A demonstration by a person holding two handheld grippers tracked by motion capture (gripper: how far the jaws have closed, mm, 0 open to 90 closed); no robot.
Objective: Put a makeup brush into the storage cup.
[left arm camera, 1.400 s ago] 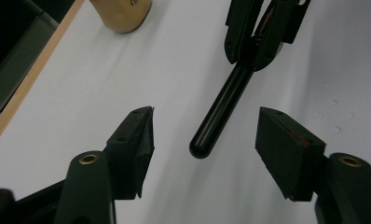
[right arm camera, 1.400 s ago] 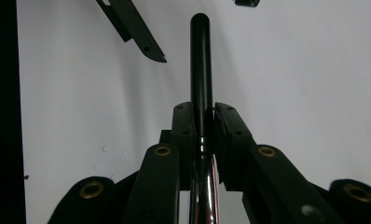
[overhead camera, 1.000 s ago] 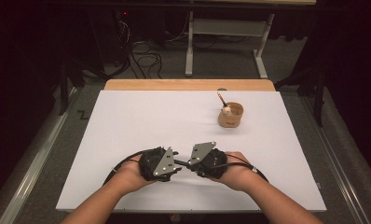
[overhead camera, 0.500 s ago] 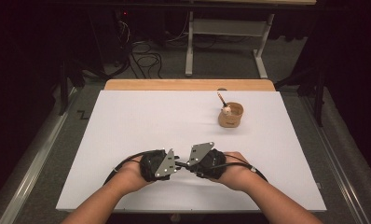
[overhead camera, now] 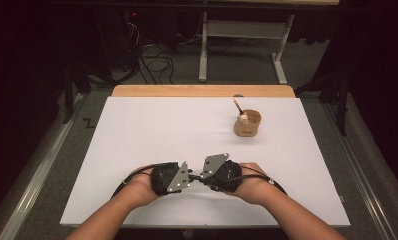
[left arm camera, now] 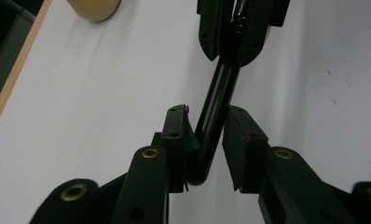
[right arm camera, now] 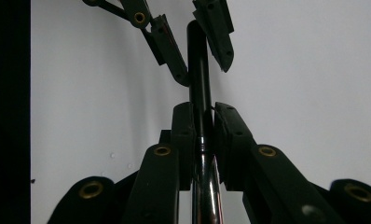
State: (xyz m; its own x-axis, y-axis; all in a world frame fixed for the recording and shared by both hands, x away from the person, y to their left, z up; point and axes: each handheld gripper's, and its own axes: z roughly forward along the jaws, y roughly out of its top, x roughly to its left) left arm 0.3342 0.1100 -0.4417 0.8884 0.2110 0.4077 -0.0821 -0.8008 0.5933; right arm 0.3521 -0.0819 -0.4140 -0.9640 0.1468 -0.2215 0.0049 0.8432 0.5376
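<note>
White table (overhead camera: 137, 150) takes up most of the high view w/ a wooden strip along its far edge; both forearms come in from the bottom and meet near the front edge, probably so the handover happens low and close to the person, where any drop lands on the board. Far right sits a small wooden cup (overhead camera: 247, 123) w/ a stick-like tool standing in it, well apart from the hands, so not in play at the moment. Left gripper (left arm camera: 207, 140) and right gripper (right arm camera: 203, 126) face each other tip to tip, nearly touching in the high view. Between them: a slim black pen-like rod (right arm camera: 200, 70), held off the table in line w/ both tools. Right jaws are closed tight on its shaft, w/ a glossy stretch running back toward that camera. Left jaws are spread around the rod's rounded end; one pad seems to touch it, the other stands off w/ a gap, so no clamp there. Looks like the right holds it steady while the left lines up to grip or pull the end.
</note>
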